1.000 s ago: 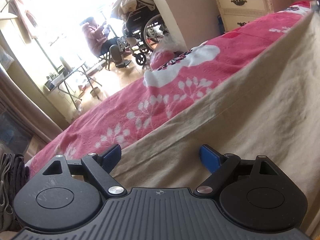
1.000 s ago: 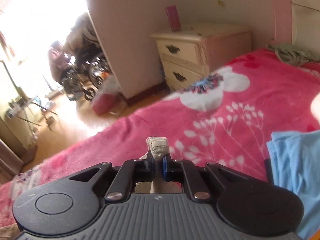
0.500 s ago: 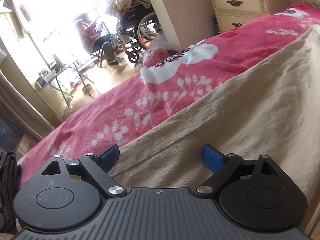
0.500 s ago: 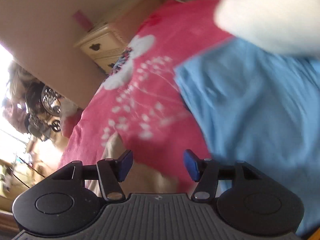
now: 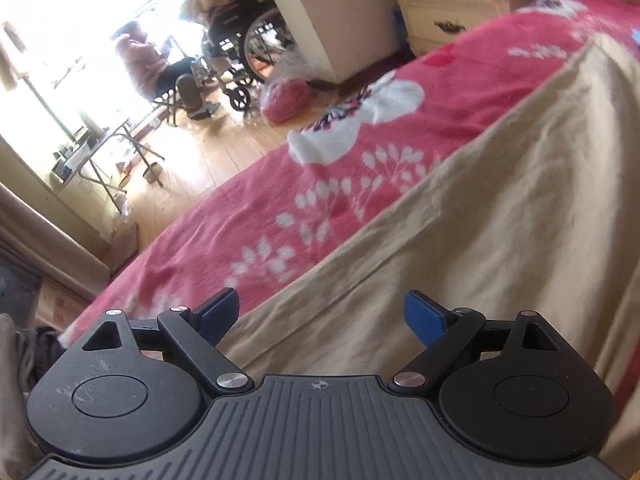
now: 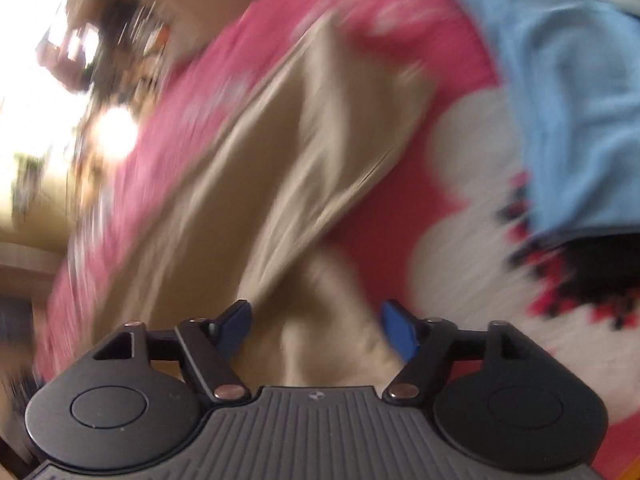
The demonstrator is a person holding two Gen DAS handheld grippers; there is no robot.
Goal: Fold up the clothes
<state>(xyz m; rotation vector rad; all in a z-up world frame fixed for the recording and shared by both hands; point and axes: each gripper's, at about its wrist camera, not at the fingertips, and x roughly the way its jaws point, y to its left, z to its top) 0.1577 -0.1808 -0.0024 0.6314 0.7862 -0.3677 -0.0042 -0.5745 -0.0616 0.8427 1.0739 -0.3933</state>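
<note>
— Left gripper (image 5: 320, 316)?
— Hovering over the beige garment (image 5: 500, 220), jaws spread wide, nothing between the blue pads (image 5: 424, 318). No contact with the cloth visible.
— And the garment itself?
— Spread flat on the pink flowered blanket (image 5: 280, 216) of the bed, one long straight edge running diagonally across the left wrist view, up toward the far end of the bed.
— Right gripper (image 6: 316, 330)?
— Jaws opening, already well apart. Beige cloth seen below and between the pads in the picture, but not pinched; whether touching, impossible to tell through the heavy blur.
— Anything else on the bed?
— A light blue garment (image 6: 560, 100) at the upper right of the right wrist view, lying apart from the beige one, with a strip of pink blanket and a big white flower between them. Something dark (image 6: 600, 272) just under the blue cloth's lower edge; too blurred to name.
— Beyond the bed?
— Wooden floor (image 5: 200, 160), a cream nightstand (image 5: 448, 4) with dark handles against the wall, a wheelchair (image 5: 248, 48), a pink bag (image 5: 284, 98) on the floor near it, a small folding table (image 5: 100, 148) by the bright window, and a seated person (image 5: 148, 64) in a pink top.
</note>
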